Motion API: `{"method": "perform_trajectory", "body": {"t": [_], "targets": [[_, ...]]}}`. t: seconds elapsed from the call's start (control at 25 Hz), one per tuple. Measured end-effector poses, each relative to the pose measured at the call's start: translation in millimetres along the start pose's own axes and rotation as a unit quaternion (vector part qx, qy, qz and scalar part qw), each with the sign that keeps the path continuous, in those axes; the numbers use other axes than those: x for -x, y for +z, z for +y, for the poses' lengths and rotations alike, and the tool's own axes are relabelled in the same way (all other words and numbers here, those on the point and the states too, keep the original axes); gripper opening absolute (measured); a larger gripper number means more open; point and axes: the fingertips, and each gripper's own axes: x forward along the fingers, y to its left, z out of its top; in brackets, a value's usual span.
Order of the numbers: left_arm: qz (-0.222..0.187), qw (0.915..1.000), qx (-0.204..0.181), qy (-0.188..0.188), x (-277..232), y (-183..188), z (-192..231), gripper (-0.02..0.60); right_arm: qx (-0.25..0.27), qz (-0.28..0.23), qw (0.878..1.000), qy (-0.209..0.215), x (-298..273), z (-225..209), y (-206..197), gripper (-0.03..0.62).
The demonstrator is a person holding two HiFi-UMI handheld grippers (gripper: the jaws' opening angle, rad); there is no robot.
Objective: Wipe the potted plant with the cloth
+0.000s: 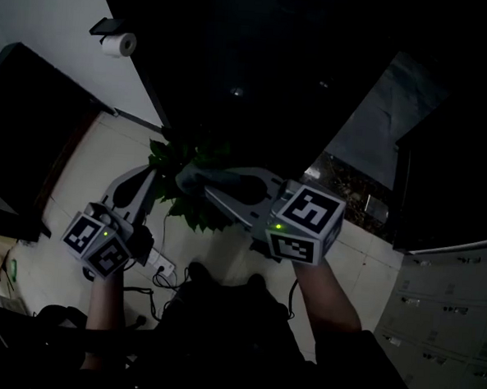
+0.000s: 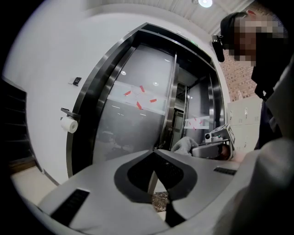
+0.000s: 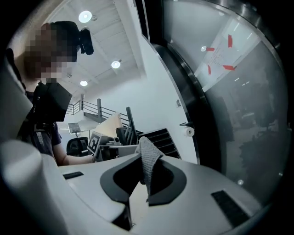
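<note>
Right gripper view: right gripper (image 3: 143, 158) jaws pinched on the grey cloth (image 3: 148, 147), its fold standing above the tips. Left gripper view: left gripper (image 2: 156, 153) tips together, nothing between them. Head view only: potted plant (image 1: 197, 166) at frame centre, leaves at both tips, pot lost in the dark. Beyond, paper roll (image 1: 118, 44) on the wall, upper left.

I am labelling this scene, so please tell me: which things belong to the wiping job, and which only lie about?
Job: cloth, potted plant, right gripper shut on the cloth, left gripper.
Lying about: paper roll on the wall, power strip on the floor.
</note>
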Motion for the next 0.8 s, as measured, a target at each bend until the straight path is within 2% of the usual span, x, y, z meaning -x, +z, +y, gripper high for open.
{"method": "perform_trajectory", "body": {"t": [0.08,0.24,0.36,0.56,0.8], "targets": [[-0.010,0.9998,0.014,0.005,-5.5,1.0,-20.6,-0.011,-0.003,-0.001,1.000,0.004,23.4,-0.4,-2.5,0.021],[-0.050,0.9958,0.077,0.003,-10.5,8.4,-55.2,-0.011,-0.010,-0.011,1.000,0.017,63.0,-0.3,4.6,0.021],[-0.066,0.9949,0.076,0.012,-15.7,11.4,-77.3,-0.011,-0.008,-0.010,1.000,0.026,88.8,-4.9,10.0,0.021],[-0.061,0.9947,0.076,0.033,-10.6,4.9,-92.9,-0.011,-0.024,-0.016,0.999,0.042,106.6,-12.0,11.6,0.021],[-0.057,0.9943,0.068,0.058,0.3,13.3,-91.5,-0.011,-0.085,-0.040,0.993,0.074,105.3,-15.6,16.2,0.021]]}}
